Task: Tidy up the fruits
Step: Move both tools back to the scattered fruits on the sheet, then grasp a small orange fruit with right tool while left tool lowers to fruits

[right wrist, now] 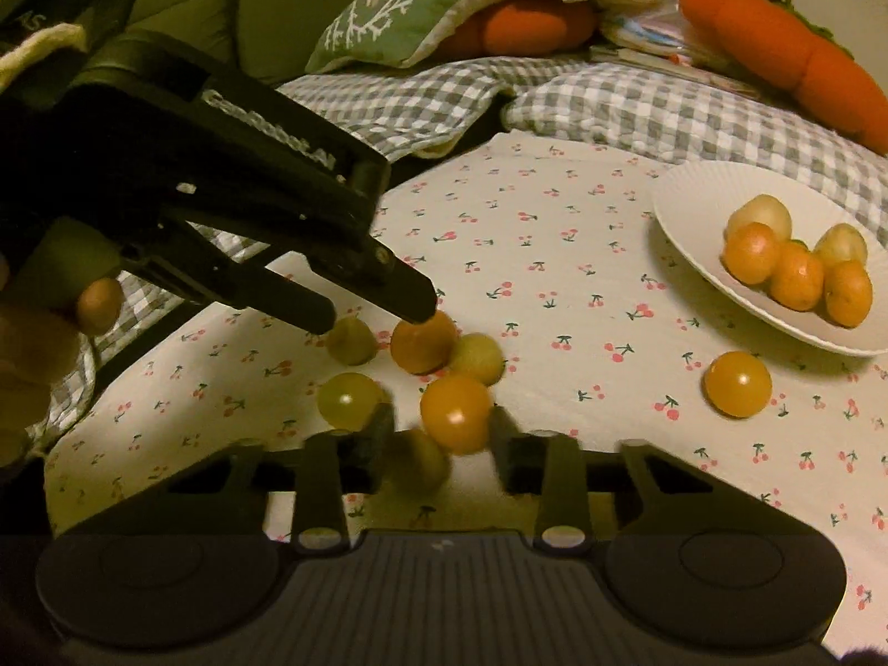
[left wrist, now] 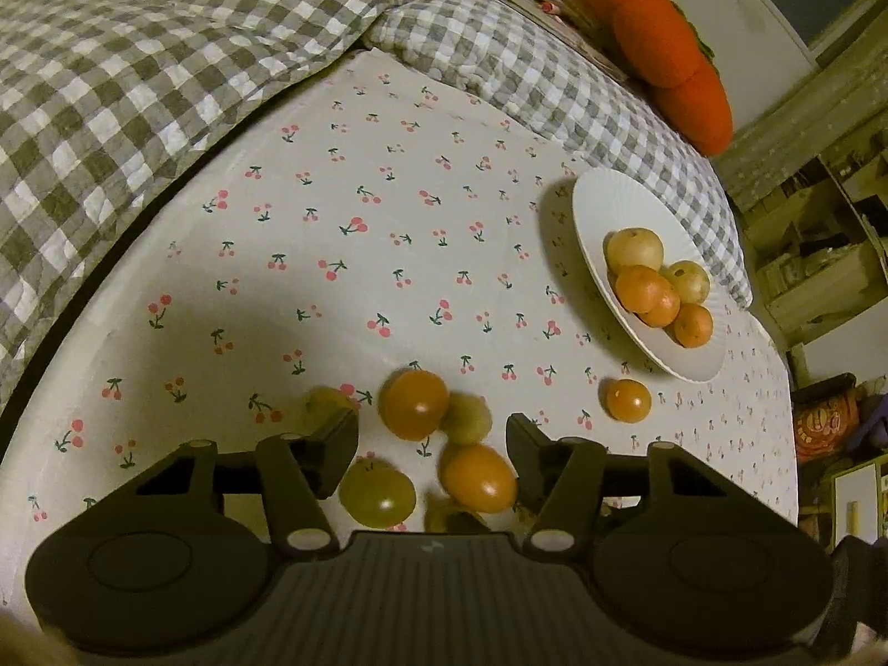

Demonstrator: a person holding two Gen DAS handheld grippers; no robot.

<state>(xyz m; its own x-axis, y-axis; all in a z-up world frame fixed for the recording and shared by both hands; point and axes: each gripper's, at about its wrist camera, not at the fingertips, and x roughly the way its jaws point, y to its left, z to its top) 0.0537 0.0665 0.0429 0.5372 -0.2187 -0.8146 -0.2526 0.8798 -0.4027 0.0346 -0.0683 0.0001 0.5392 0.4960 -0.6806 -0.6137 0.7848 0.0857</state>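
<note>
Right claw is sitting closed down on the nearest orange fruit. One finger is on each side of it, though the tips are blurry, so I'm not calling the exact contact. A dull green fruit is tucked right under it, against the left finger.

Just past the right claw's tips the little pile is spreading out on the cherry-print cloth that's covering the table. A shiny green fruit is lying ahead and to the left. A second orange fruit and a pale yellow one are touching each other a bit further on.

Left claw is coming in over that same pile from the left, pointing steeply down. Its fingers are standing apart and not squeezing anything I can see. One tip is hovering right at the top of that second orange fruit, and another green fruit is peeking out below the gap.

Off to the right of both claws, well clear of the pile, a lone orange fruit is sitting by itself. Just beyond it the white plate is holding five fruits bunched together, three orange and two pale yellow.

Farthest out, a grey checked blanket is wrapping around the far edge of the table. A big plush carrot is lying on top of it.
</note>
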